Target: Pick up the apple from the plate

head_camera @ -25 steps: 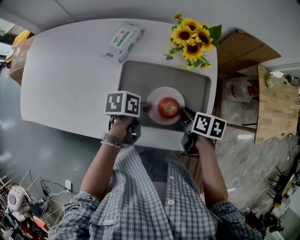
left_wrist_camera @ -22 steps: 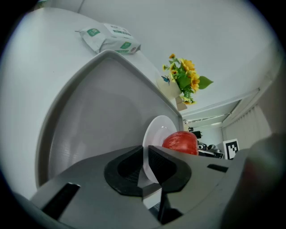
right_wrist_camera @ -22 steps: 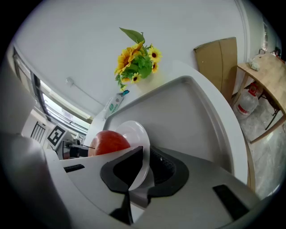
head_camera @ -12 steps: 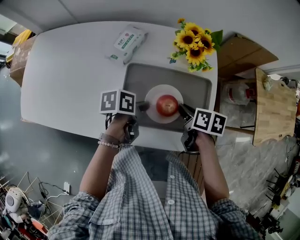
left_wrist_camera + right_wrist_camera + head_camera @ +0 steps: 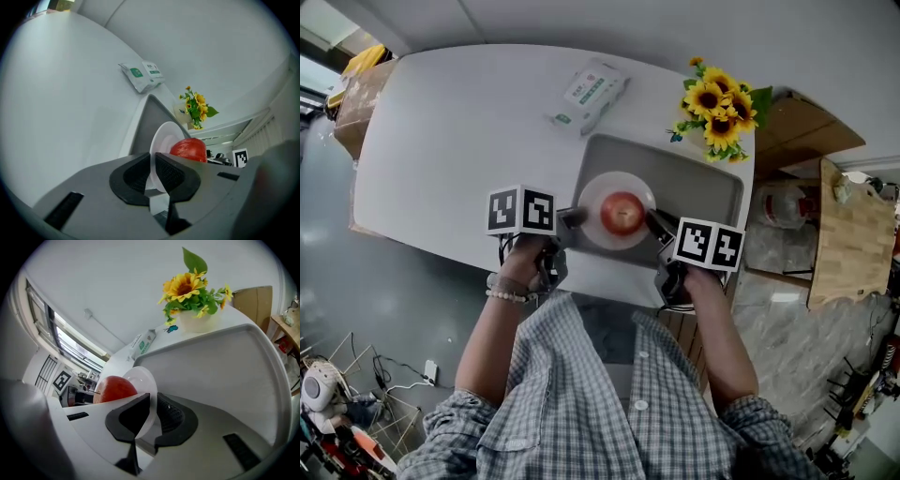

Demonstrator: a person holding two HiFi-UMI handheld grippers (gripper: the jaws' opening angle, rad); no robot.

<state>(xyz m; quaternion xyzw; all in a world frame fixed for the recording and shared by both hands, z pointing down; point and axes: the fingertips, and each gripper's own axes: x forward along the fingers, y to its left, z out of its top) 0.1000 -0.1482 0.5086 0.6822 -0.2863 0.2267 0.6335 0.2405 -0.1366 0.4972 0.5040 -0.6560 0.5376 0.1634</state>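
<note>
Left claw (image 5: 572,217) and right claw (image 5: 654,221) are both closed down to a thin gap, and each has the rim of the white plate (image 5: 591,192) pinched between its dark ribbed pads. The left gripper view shows the rim edge-on between the left claw's (image 5: 152,165) jaws. The right gripper view shows the opposite rim between the right claw's (image 5: 152,414) jaws.

Taking the grey tray (image 5: 694,183) as the mark: the white table (image 5: 459,131) lies under it and spreads well off to its left. The tray sits at the table's right end, near the front edge. A bunch of sunflowers (image 5: 719,101) stands just beyond its far right corner. A white and green packet (image 5: 592,91) lies just beyond its far left corner.

The plate is over the tray's left half, close to its near edge. I cannot tell whether it rests on the tray or hangs just clear of it. The left claw reaches in across the tray's left edge and the right claw comes in over its near edge.

The red apple (image 5: 622,213) sits in the middle of the plate, over the same left half of the tray. It lies between the two claws and neither one touches it. It is round, with no clear long axis. In the right gripper view the apple (image 5: 115,389) has its thin stem on the side facing away from the plate.
</note>
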